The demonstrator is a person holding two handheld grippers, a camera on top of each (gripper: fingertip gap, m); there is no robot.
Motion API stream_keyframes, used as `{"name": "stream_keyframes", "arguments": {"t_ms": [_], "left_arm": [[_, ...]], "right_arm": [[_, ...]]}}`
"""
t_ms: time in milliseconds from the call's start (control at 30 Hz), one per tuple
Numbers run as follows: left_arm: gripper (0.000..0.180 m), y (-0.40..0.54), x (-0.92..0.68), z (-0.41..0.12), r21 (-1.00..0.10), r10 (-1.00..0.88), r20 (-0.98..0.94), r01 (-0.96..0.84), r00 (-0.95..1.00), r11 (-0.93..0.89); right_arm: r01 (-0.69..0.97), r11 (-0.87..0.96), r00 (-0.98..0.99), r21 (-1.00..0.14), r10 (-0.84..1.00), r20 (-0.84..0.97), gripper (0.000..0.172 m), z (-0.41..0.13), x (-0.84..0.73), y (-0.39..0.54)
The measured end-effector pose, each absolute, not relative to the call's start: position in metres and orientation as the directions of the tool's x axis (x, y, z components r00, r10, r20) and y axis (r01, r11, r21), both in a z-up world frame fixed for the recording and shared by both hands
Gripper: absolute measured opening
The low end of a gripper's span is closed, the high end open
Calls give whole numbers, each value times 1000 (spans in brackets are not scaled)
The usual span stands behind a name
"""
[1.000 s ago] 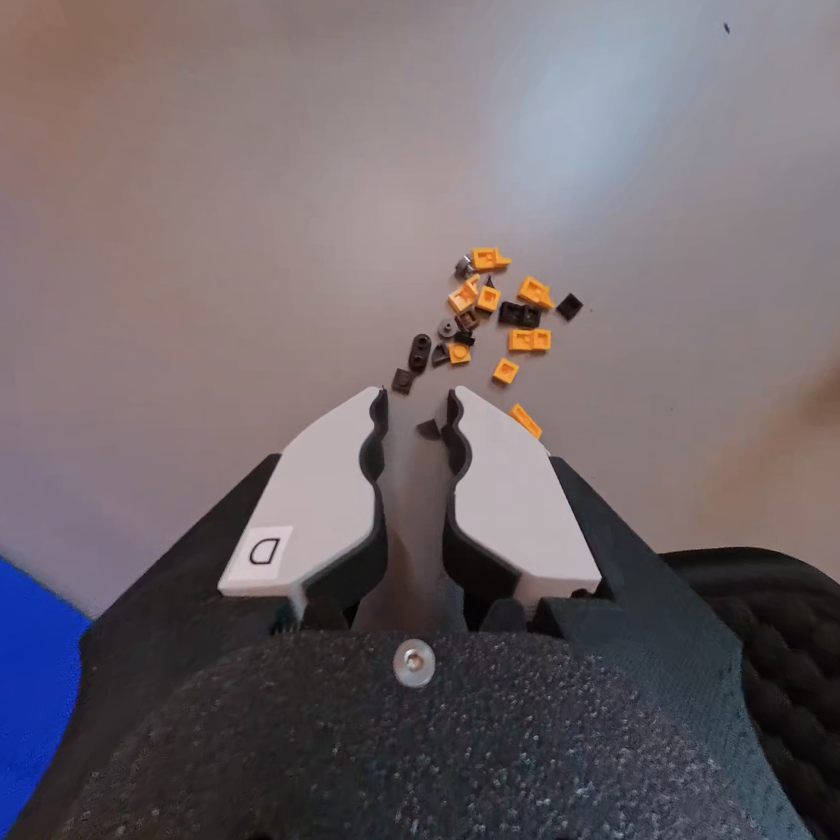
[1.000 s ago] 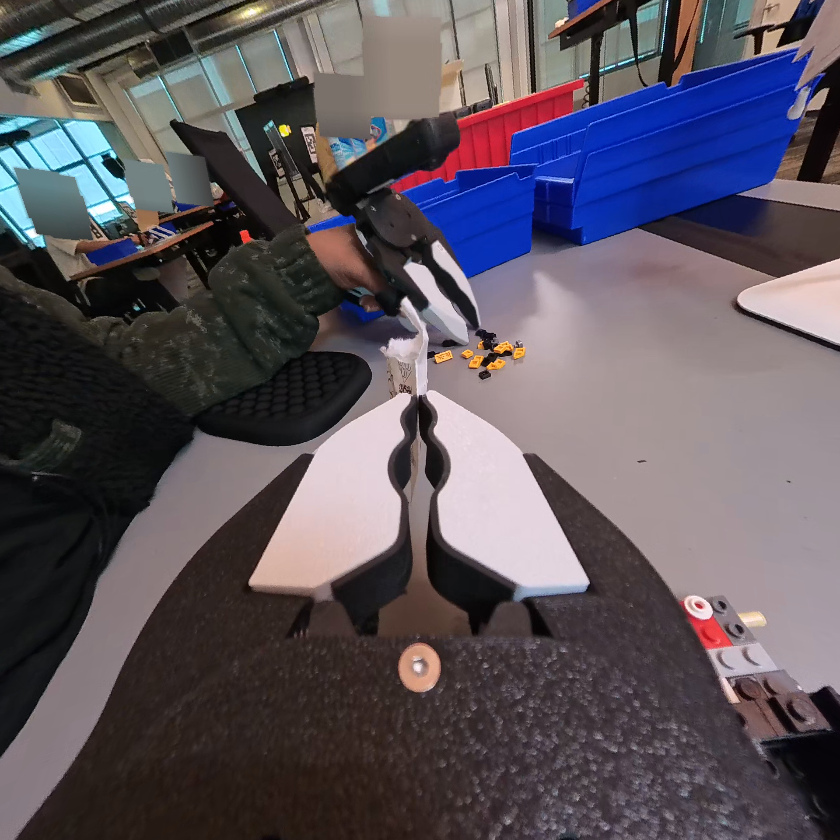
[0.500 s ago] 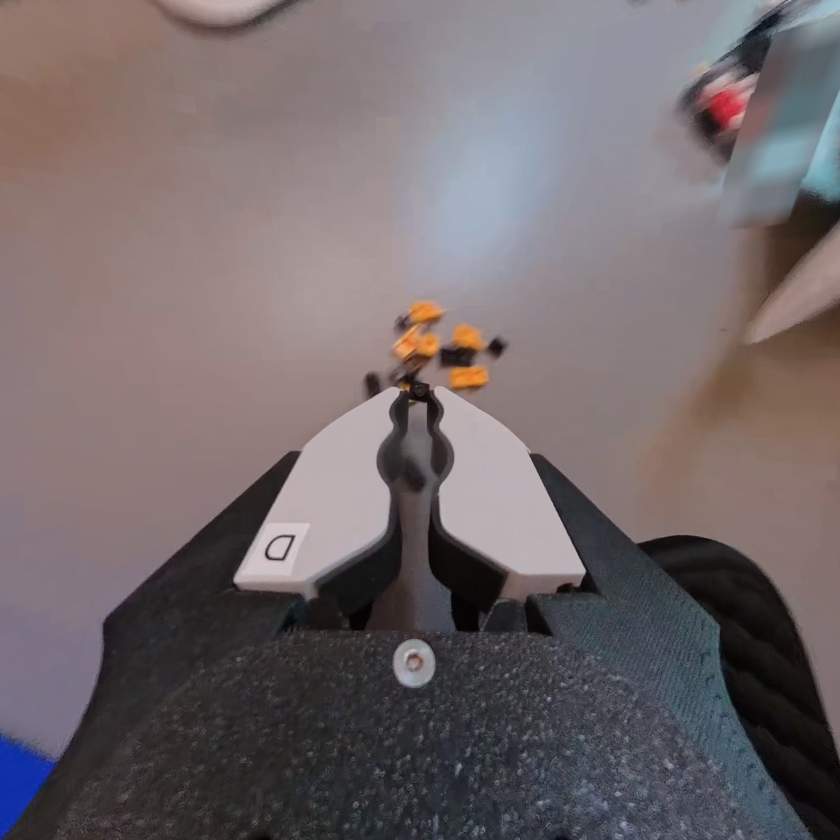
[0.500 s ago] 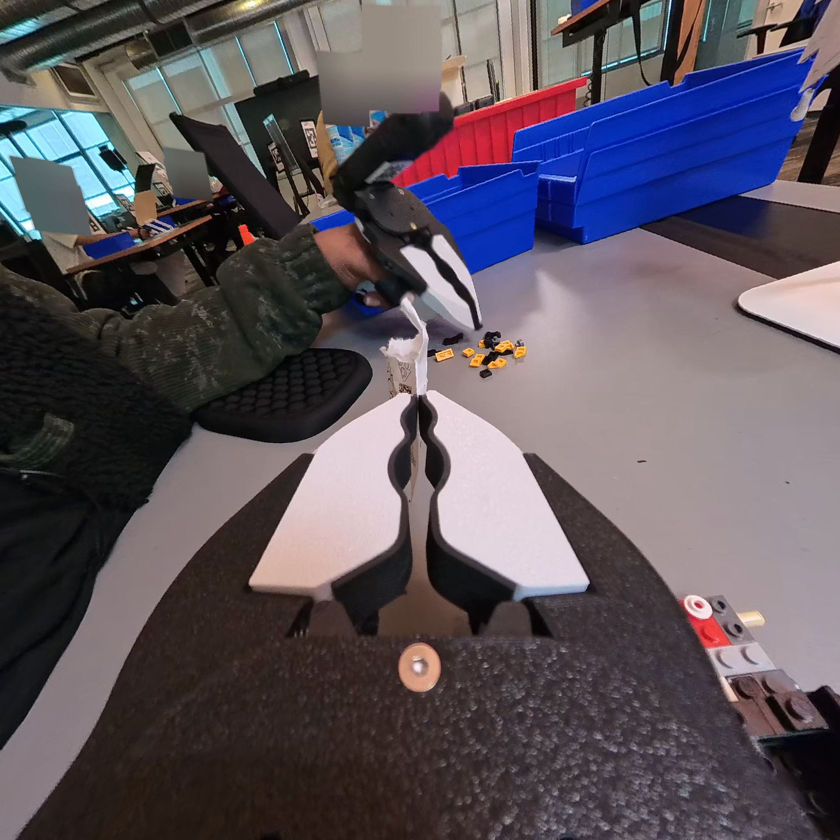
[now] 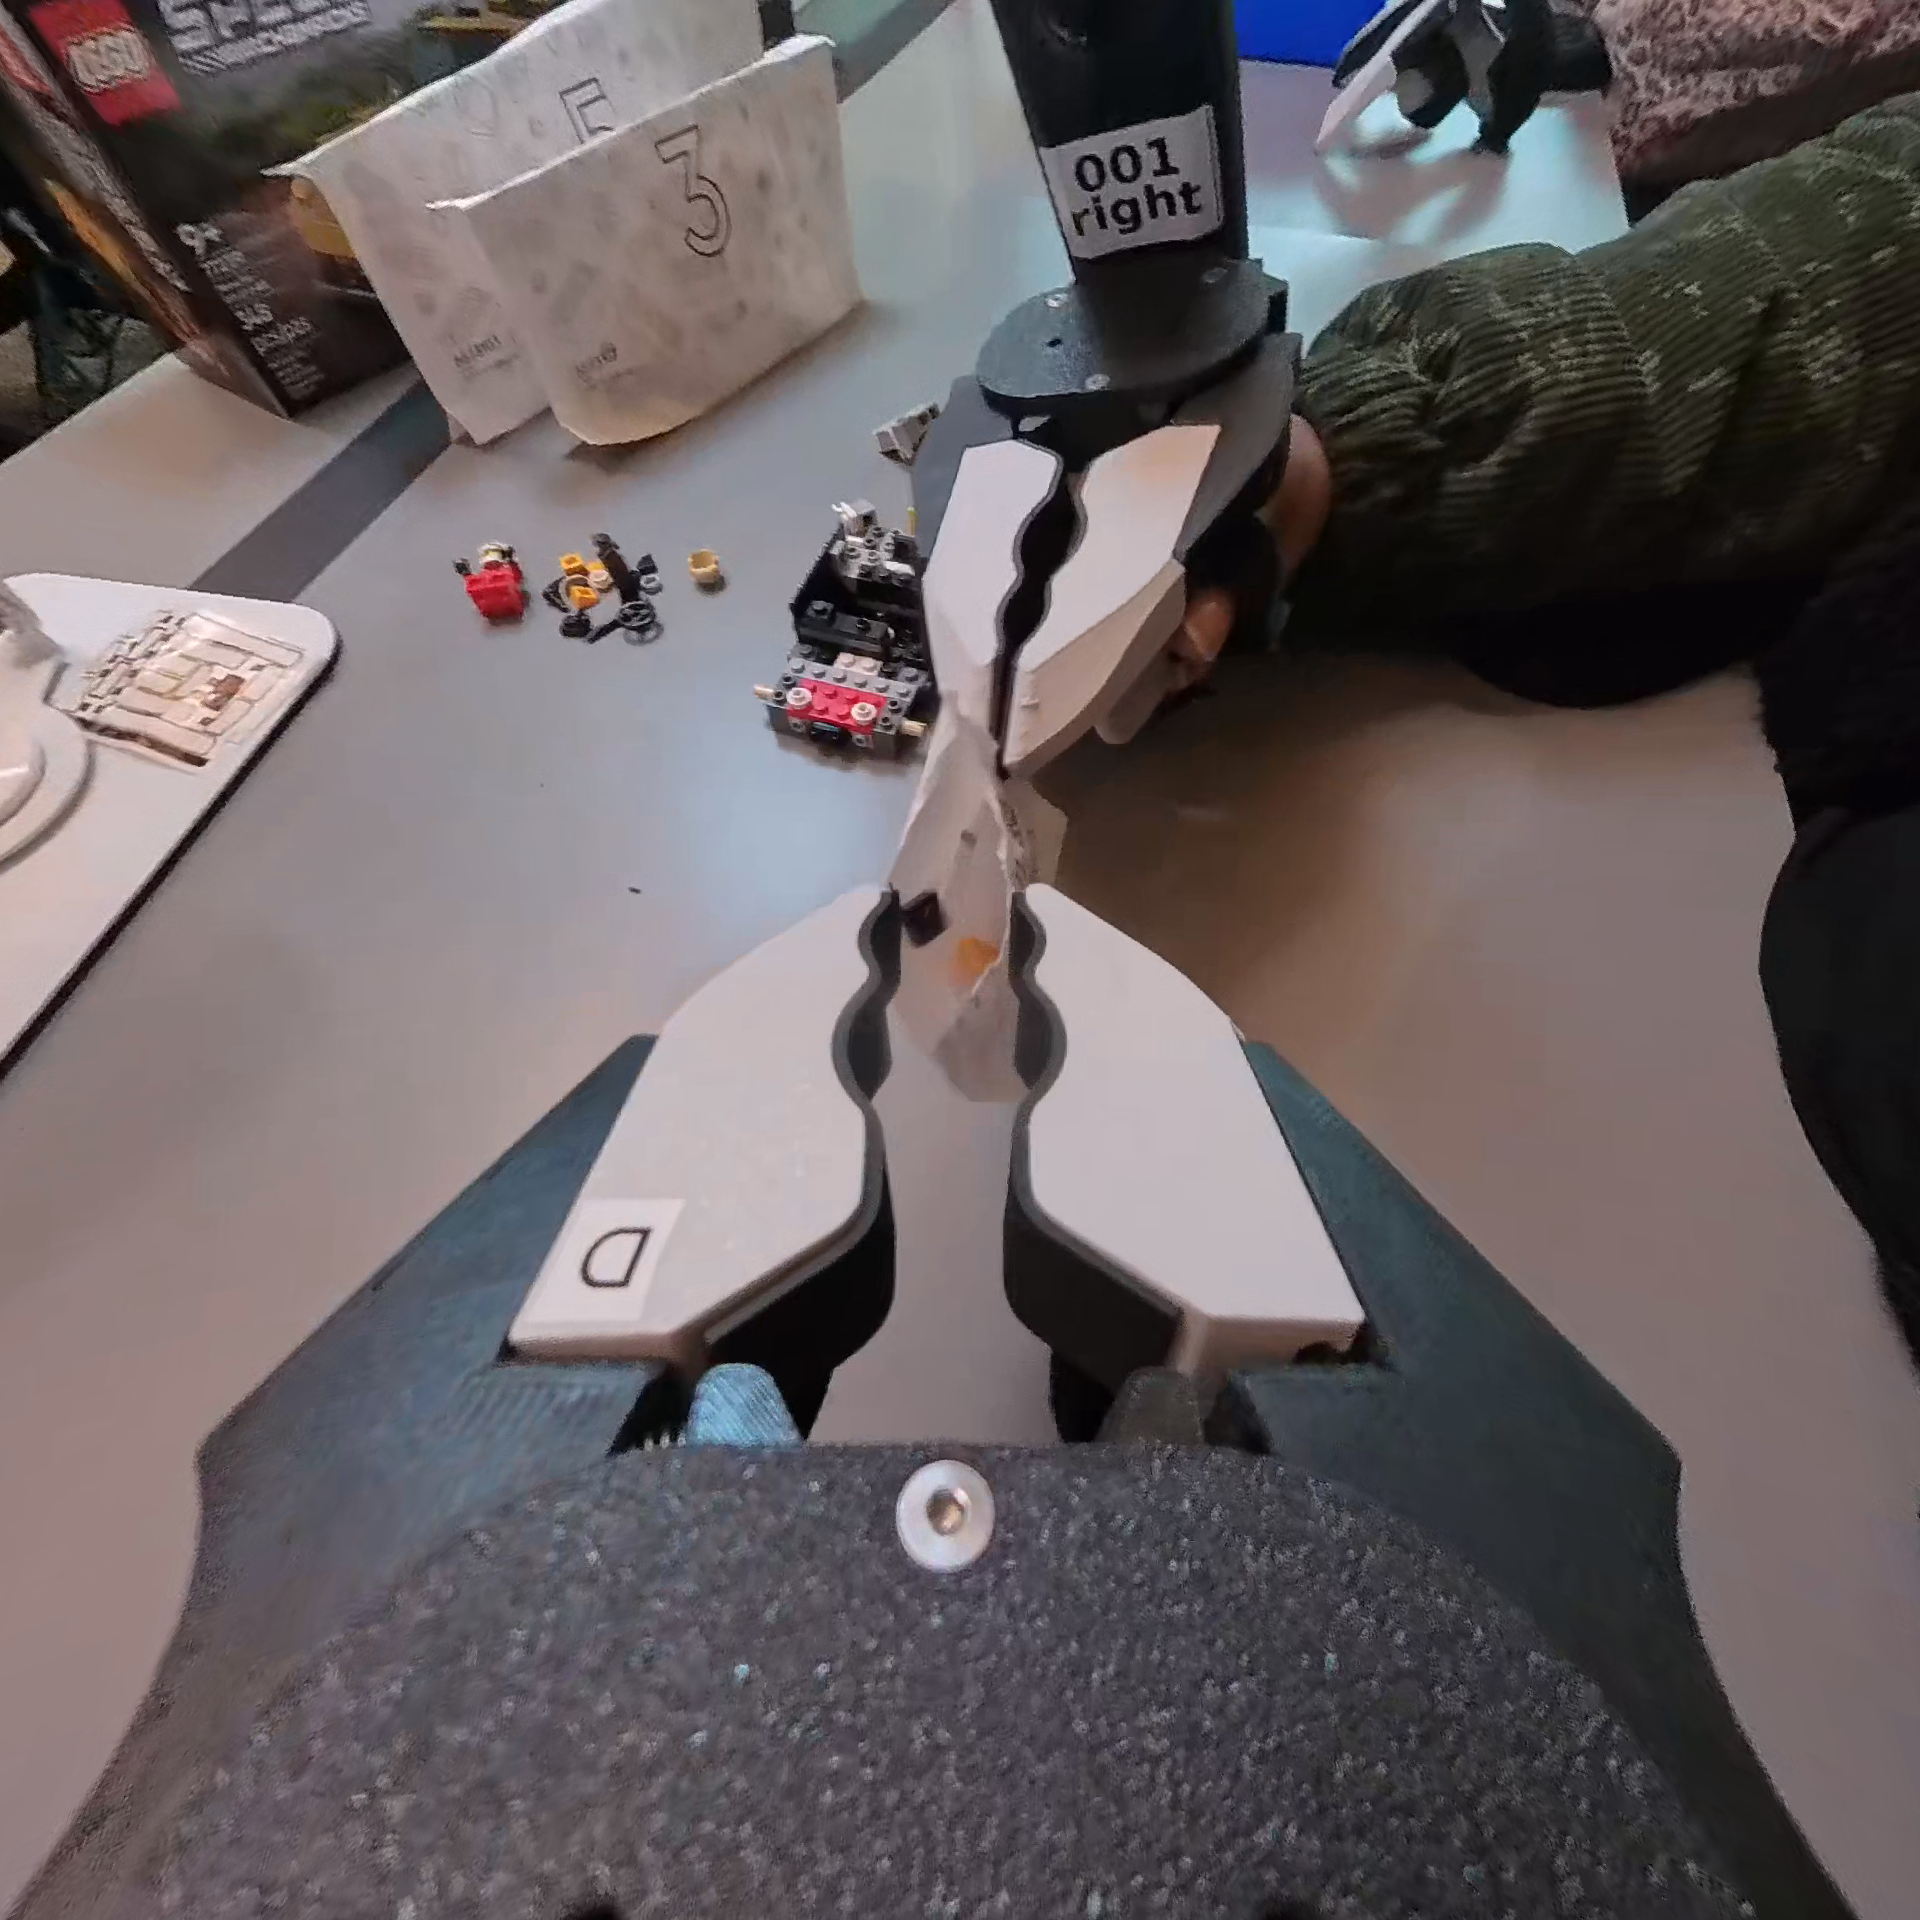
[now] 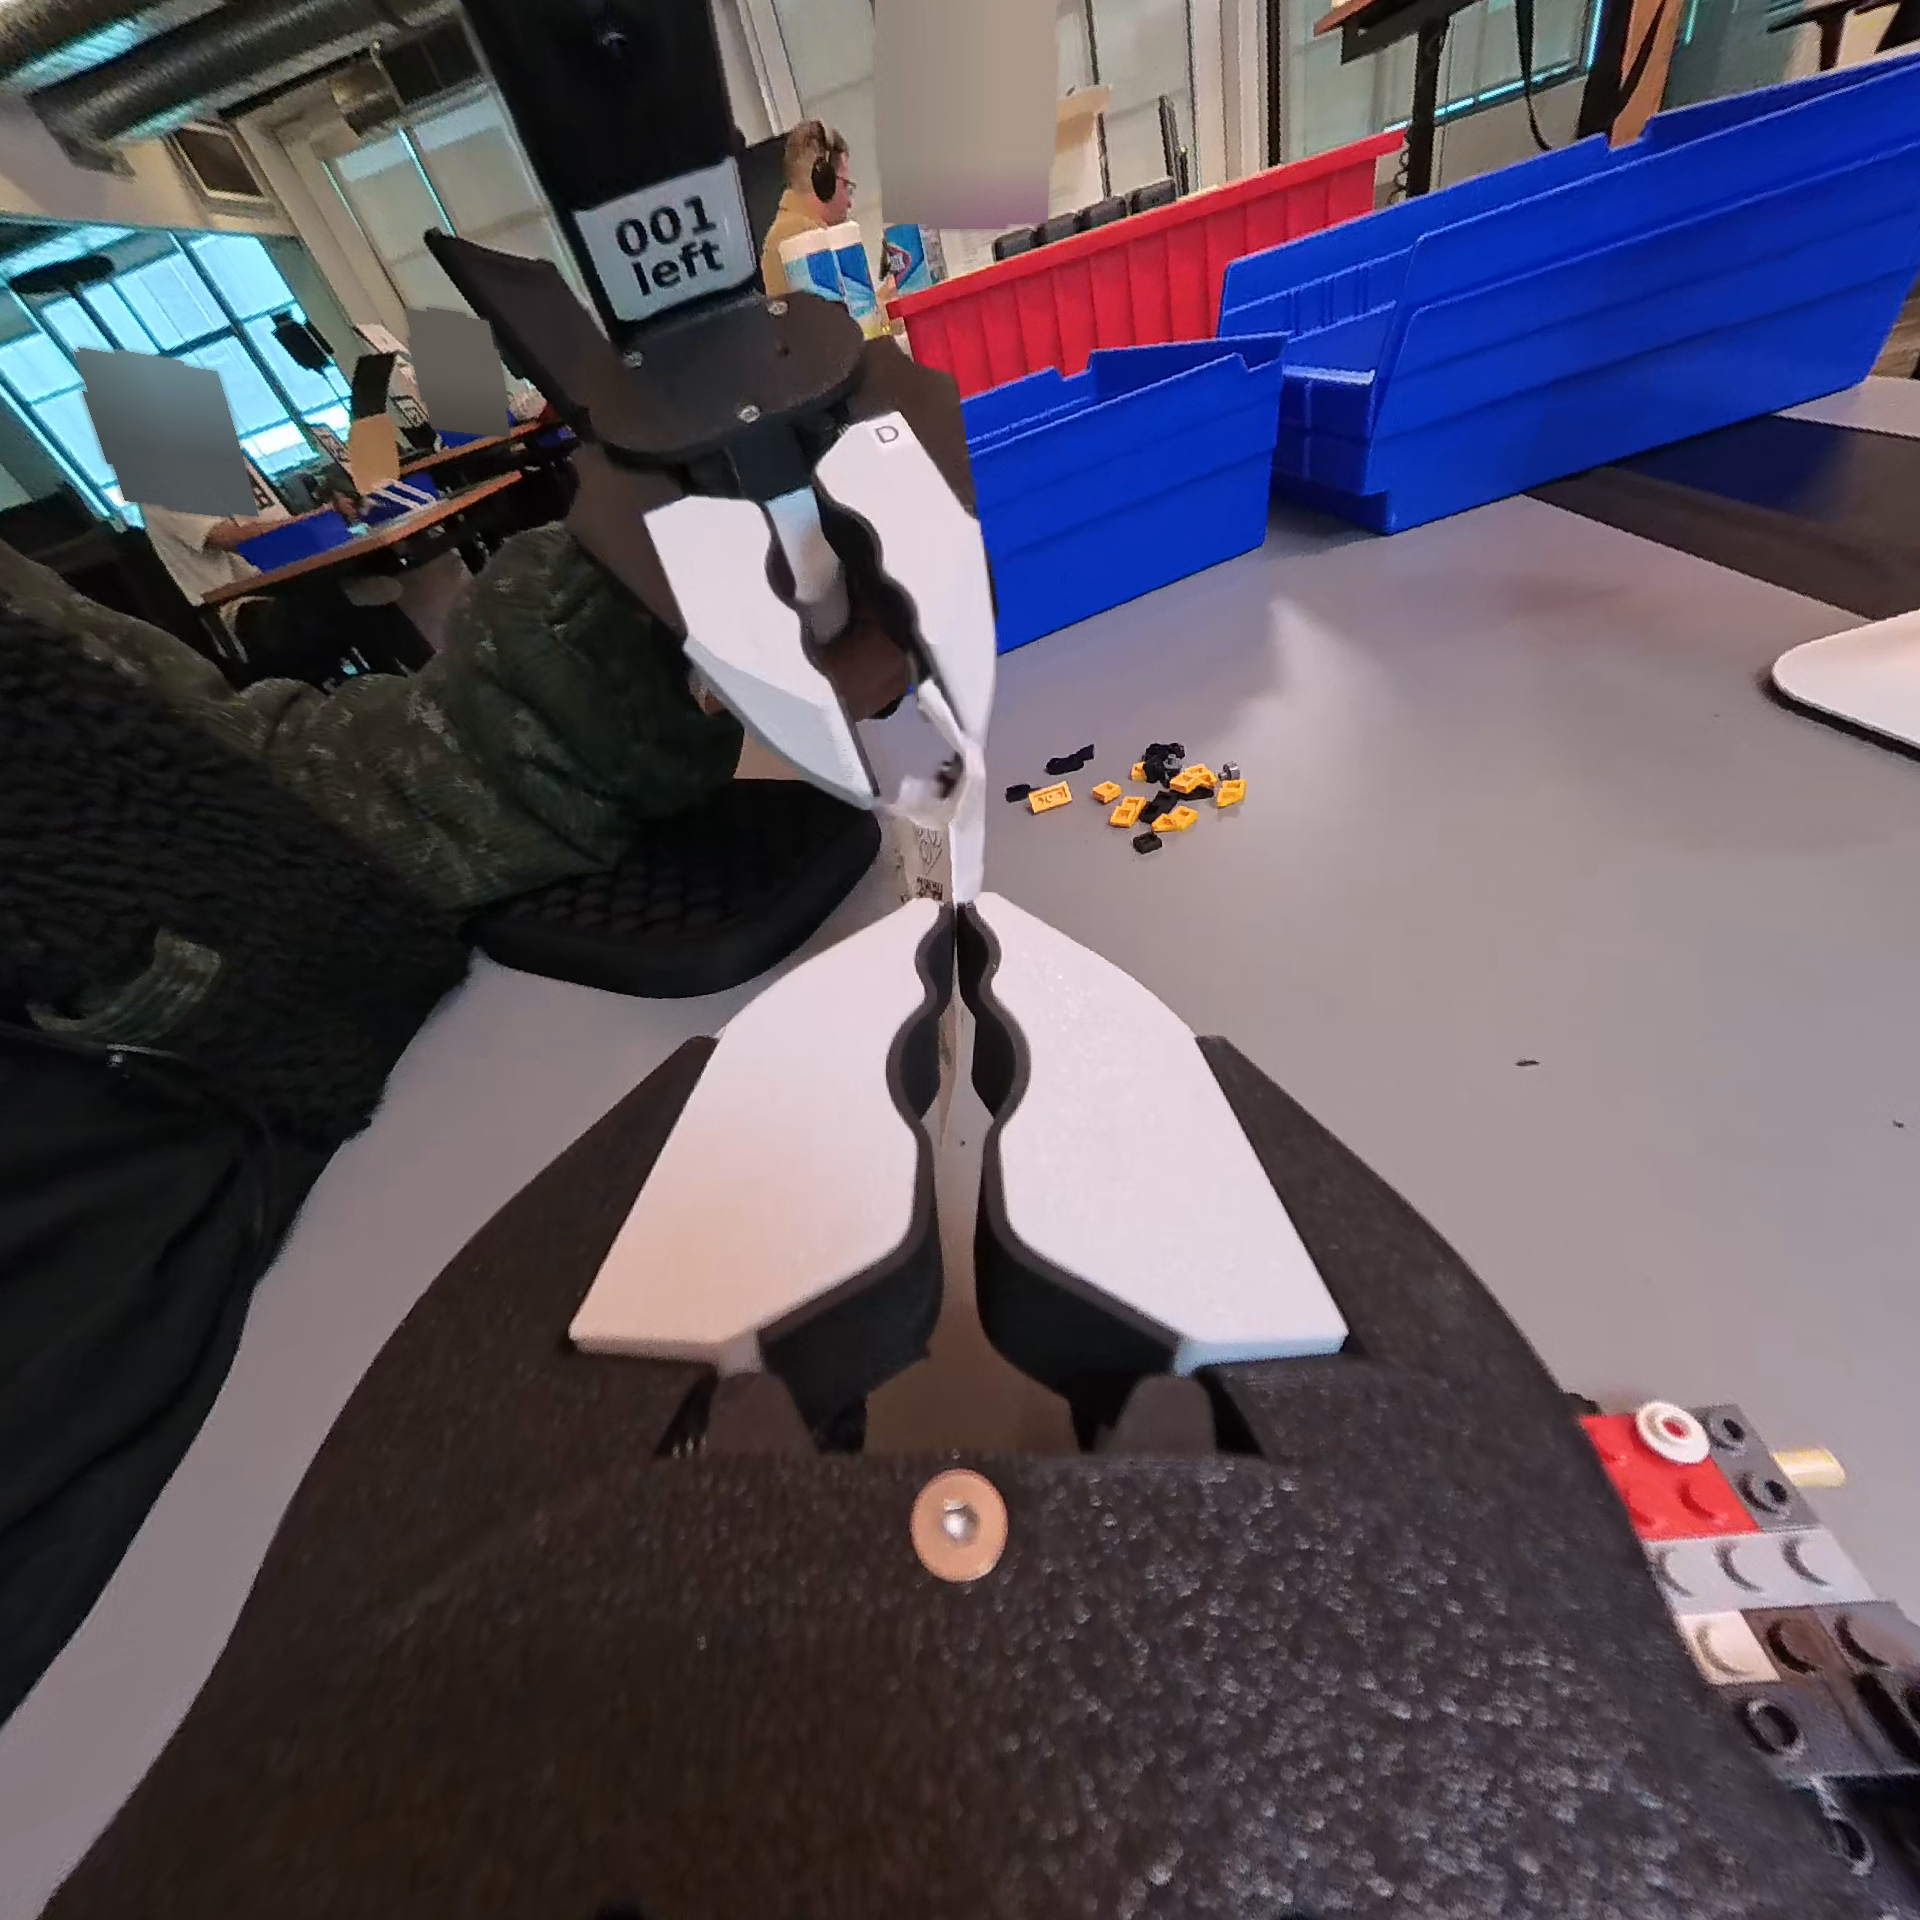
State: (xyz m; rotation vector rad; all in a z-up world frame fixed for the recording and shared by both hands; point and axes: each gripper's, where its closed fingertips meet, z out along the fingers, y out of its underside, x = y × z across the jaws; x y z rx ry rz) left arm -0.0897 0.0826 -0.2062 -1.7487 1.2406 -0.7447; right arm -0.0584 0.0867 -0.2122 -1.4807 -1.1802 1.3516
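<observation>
My right gripper is shut on the lower edge of a small white paper bag and holds it upright above the grey table. It also shows in the left wrist view, pinching the bag. My left gripper is open, with its tips on either side of the bag's other end. A small black piece lies against the bag by the left fingertip, and an orange piece shows through the paper. In the right wrist view the left gripper hangs tips-down over the bag's top.
A pile of orange and black pieces lies beyond the bag. A partly built brick model stands by the right gripper. Blue bins, a red bin, numbered paper bags, a white tray and a black wrist rest surround the area. My right fingertips sit around 4 cm from my left ones.
My left gripper closed on a small black piece at the pile, swung over to the bag that the right gripper holds, and its jaws have widened again. The right gripper stayed still and shut.
</observation>
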Motion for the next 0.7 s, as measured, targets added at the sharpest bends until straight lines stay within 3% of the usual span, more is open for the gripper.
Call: {"name": "stream_keyframes", "arguments": {"t_ms": [200, 267, 367, 500, 600, 700], "left_arm": [[20, 94, -127, -188, -916, -906, 20, -356, 423, -186], [18, 110, -155, -193, -890, -840, -4, -384, 542, -244], [22, 133, -208, -217, -803, -661, -16, -403, 750, -438], [31, 130, -242, -262, -631, -534, 35, -396, 845, -668], [35, 121, -254, -289, -509, -492, 67, -395, 868, -765], [31, 118, -258, -298, -471, -489, 73, -402, 869, -785]], "right_arm": [[94, -262, -1, -960, 965, -263, 0, -207, -55, 89], [90, -264, 5, -960, 964, -265, 0, -207, -55, 91], [85, -267, 18, -960, 964, -267, 0, -207, -53, 93], [85, -280, 19, -956, 960, -279, 0, -208, -53, 95], [87, -278, 20, -957, 961, -277, 0, -209, -53, 95], [85, -278, 20, -957, 961, -277, 0, -208, -53, 95]]}}
